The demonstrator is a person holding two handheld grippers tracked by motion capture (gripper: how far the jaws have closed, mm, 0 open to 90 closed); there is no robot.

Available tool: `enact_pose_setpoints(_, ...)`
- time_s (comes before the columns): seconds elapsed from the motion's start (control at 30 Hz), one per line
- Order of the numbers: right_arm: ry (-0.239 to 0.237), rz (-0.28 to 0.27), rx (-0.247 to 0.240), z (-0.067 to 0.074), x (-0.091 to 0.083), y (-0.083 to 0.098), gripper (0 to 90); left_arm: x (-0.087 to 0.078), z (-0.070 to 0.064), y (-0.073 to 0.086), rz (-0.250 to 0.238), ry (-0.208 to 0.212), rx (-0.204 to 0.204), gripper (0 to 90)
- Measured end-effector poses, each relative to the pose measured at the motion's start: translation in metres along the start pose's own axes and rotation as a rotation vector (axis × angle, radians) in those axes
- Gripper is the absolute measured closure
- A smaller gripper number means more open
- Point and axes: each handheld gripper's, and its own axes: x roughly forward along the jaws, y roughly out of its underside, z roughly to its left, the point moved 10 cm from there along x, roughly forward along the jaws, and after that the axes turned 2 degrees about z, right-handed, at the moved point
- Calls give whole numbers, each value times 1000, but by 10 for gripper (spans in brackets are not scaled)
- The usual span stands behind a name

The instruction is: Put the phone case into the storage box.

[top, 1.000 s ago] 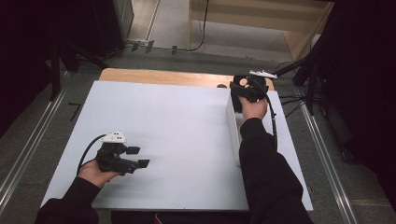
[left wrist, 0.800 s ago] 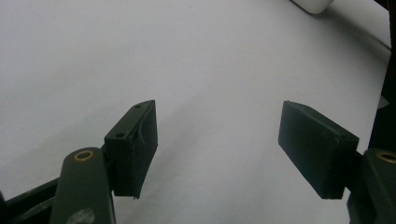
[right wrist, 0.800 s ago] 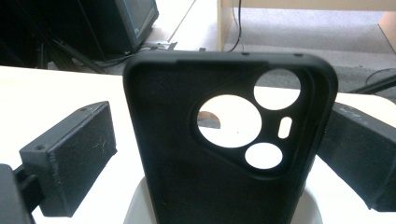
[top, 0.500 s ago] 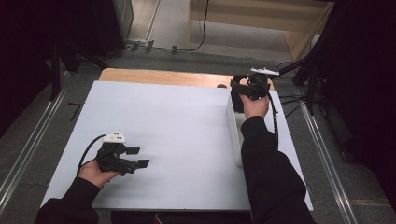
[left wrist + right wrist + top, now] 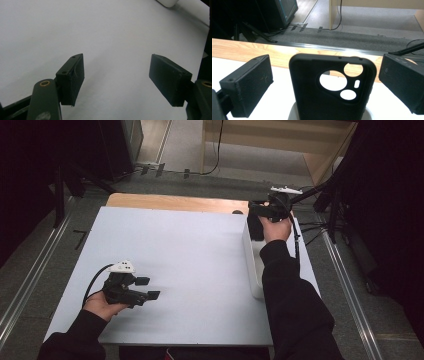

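The left tongs [image 5: 150, 288] rest low near the bench's front-left corner, exactly where they were a second ago; in the left gripper view their jaws stand wide apart over bare white bench top [image 5: 107, 32] and hold nothing. They have no part in the work so far.

The change is all at the right. The right tongs [image 5: 256, 210] have drifted a little outward and toward the far-right corner of the bench [image 5: 175, 255], and now sit at the far end of the long white tray [image 5: 251, 265] that runs along the right edge. In the right gripper view the black soft-plastic phone case with round camera cut-outs [image 5: 332, 87] stands upright in a white holder [image 5: 294, 112] — squarely between the two jaws, which are open wide and not touching it on either side. So I judge the case either freshly lined up for a grasp or just let go; nothing is gripped at this moment.

Beyond the far edge a strip of pale wooden board [image 5: 175, 202] shows. The person's own right sleeve [image 5: 292, 300] lies over the tray, hiding most of it in the high view.
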Motion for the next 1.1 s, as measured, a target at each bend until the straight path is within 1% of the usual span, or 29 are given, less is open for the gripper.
enact_pose_setpoints(0.07,7,-6,-10,1,-2,-3,0,0,0,0,0,0,-2,281)
enact_pose_setpoints(0.17,-13,3,3,5,-6,-7,0,0,0,0,-1,-1,-1,281)
enact_pose_setpoints(0.23,-12,10,-2,7,-8,-8,0,0,0,0,1,0,-1,281)
enact_pose_setpoints(0.33,-19,3,-3,11,-12,-14,0,0,0,0,0,1,-1,281)
enact_pose_setpoints(0.57,-57,3,-23,24,-21,-22,0,-1,1,0,-5,2,-7,281)
enact_pose_setpoints(0.63,-78,5,-27,29,-23,-22,0,-1,1,0,-5,2,-8,281)
enact_pose_setpoints(0.73,-107,13,-45,38,-27,-21,0,-1,1,0,-6,0,-12,282)
enact_pose_setpoints(0.8,-119,14,-51,42,-29,-21,0,-1,1,-1,-7,2,-9,281)
enact_pose_setpoints(0.87,-146,18,-63,47,-32,-21,0,0,1,0,-4,0,-10,281)
enact_pose_setpoints(0.9,-175,22,-69,52,-34,-19,0,0,1,0,-3,1,-7,281)
enact_pose_setpoints(0.93,-184,23,-87,55,-35,-18,0,0,1,0,-3,1,-7,281)
enact_pose_setpoints(0.97,-182,23,-111,57,-36,-17,0,0,1,0,-2,1,-7,281)
enact_pose_setpoints(1.0,-177,24,-125,59,-38,-15,0,0,1,0,-2,0,-8,281)
enact_pose_setpoints(1.03,-178,27,-130,62,-39,-14,0,0,2,0,2,1,-6,281)
enact_pose_setpoints(1.1,-196,29,-143,68,-42,-11,0,0,2,0,-1,0,-7,281)
